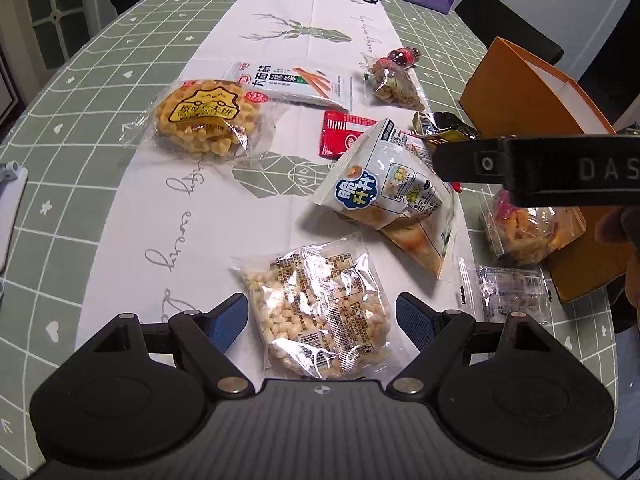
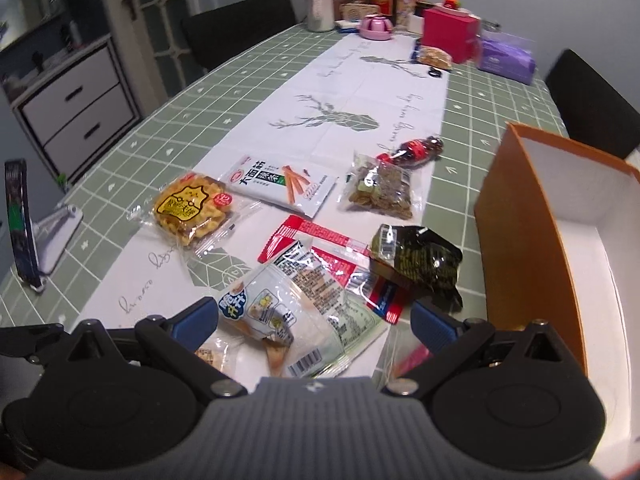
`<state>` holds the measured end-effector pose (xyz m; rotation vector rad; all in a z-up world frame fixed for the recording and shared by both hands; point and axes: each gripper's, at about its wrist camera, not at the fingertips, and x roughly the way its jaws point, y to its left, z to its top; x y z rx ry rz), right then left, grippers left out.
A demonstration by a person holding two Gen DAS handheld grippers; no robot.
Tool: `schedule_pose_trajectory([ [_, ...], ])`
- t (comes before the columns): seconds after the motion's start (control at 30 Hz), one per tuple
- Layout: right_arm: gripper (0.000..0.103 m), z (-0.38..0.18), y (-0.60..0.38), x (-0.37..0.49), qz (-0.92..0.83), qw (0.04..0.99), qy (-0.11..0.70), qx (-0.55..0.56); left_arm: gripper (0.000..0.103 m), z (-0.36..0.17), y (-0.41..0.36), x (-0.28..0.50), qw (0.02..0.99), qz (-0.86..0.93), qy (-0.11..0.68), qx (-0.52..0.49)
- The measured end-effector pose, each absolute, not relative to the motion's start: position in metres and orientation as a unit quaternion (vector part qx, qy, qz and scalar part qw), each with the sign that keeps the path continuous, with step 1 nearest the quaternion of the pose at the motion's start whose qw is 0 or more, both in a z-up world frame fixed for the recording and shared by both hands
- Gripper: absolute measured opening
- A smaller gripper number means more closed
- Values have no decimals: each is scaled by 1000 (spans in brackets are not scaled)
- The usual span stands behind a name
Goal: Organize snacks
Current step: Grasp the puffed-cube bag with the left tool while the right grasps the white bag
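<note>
The left gripper [image 1: 320, 322] is released: its blue pads [image 1: 228, 322] stand wide on either side of the puffed-rice pack [image 1: 320, 320], with bare cloth showing between each pad and the wrapper. The pack lies flat on the white runner [image 1: 160, 220], directly ahead of and below this gripper, so the left hand is the nearer one to it. Its long axis runs roughly along the gripper's pointing line and tilts slightly right at the near end. A closing stroke would therefore probably meet the pack's two long sides.

The right gripper [image 2: 316, 322] is also released. Its pads straddle the white chip bag [image 2: 288, 316], with no pad seen pressing on the bag. In the left view the right gripper's arm reads "DAS", cut off at the frame edge.

Positions relative to the orange box [image 2: 532, 240]:
- The box stands open on the right side of the table [image 1: 80, 80]. Its interior is white, and no contents show in the part visible.
- The black packet [image 2: 416, 264] lies just beside its left wall.
- The chip bag lies left of the black packet, partly over the red packet [image 2: 316, 240].
- The puffed-rice pack lies well left of the box's near corner.
- The waffle pack [image 1: 200, 124] is the farthest left.

Legible writing: the chip bag carries "脆升升" in a blue cloud. The white strip pack [image 1: 288, 84] reads "大面筋". Both the puffed-rice pack and the chip bag show barcodes. Text on the waffle label is too blurred to read.
</note>
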<state>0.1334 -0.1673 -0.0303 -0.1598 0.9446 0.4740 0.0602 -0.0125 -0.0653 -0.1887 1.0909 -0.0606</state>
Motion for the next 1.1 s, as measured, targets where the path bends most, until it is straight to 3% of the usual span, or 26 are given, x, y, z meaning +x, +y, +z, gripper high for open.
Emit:
schedule_pose_trajectory([
  [0.43, 100, -60, -142, 156, 286, 821, 459, -183, 103, -82, -19, 66, 854, -20, 512, -88],
  [0.57, 90, -68, -128, 160, 301, 805, 467, -208, 103, -84, -24, 66, 859, -23, 507, -68],
  [0.97, 90, -88, -123, 162, 296, 789, 485, -231, 103, -94, -49, 63, 866, -25, 499, 20],
  [1.1, 82, -93, -126, 162, 291, 787, 493, -230, 103, -95, -49, 61, 867, -26, 497, 19],
])
